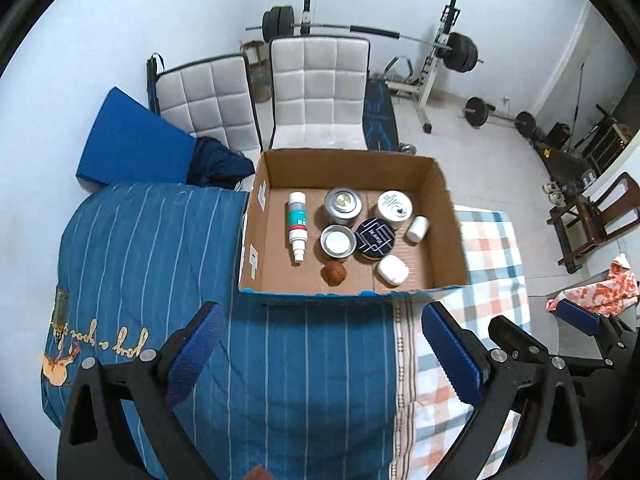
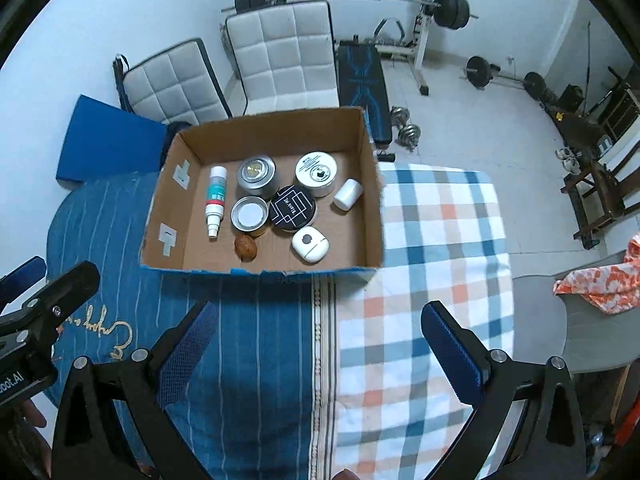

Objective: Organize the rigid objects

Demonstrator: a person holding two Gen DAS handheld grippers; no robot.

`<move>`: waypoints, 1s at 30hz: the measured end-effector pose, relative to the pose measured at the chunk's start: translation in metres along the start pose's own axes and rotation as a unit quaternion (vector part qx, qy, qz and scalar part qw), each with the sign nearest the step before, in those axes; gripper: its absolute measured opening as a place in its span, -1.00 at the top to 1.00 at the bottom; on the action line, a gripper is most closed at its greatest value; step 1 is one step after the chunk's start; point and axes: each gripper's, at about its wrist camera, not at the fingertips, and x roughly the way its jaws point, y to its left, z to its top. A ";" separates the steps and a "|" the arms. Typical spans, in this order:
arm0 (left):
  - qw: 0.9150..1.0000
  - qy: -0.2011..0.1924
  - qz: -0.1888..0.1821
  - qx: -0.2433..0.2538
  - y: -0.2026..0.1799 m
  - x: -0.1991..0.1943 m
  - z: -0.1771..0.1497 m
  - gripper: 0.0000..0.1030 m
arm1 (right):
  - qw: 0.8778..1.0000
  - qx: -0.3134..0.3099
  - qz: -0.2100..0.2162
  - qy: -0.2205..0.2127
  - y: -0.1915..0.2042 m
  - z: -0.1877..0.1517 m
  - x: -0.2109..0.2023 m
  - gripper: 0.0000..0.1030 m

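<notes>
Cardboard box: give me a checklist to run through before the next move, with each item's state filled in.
1. Left gripper open and empty: ok.
2. Right gripper open and empty: ok.
3. Cardboard box sits flat on the bed, open side up: ok.
4. Spray bottle lies inside the box, apart from the tins: ok.
5. Walnut, earbud case and black round tin all inside the box: ok.
6. Nothing rigid left loose on the blue blanket or checked sheet: ok in what shows; the near edge is hidden.
</notes>
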 end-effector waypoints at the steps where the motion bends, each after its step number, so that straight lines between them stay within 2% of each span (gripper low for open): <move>1: 1.000 -0.007 -0.002 -0.001 -0.001 -0.011 -0.003 -0.97 | 1.000 0.001 0.000 -0.005 -0.001 -0.004 -0.008 -1.00; 7: 0.999 -0.045 0.002 0.003 -0.004 -0.064 -0.022 -0.97 | 0.999 0.004 0.021 -0.025 -0.007 -0.036 -0.062 -1.00; 17: 0.997 -0.080 -0.017 -0.012 -0.005 -0.127 -0.050 -0.97 | 0.997 -0.010 0.041 -0.070 -0.007 -0.084 -0.142 -1.00; 23: 0.995 -0.096 -0.006 -0.011 -0.006 -0.148 -0.064 -0.99 | 0.995 -0.015 0.034 -0.091 -0.010 -0.100 -0.171 -1.00; 30: 0.995 -0.100 0.012 -0.006 -0.011 -0.150 -0.078 -0.99 | 0.994 -0.014 0.035 -0.098 -0.015 -0.112 -0.187 -1.00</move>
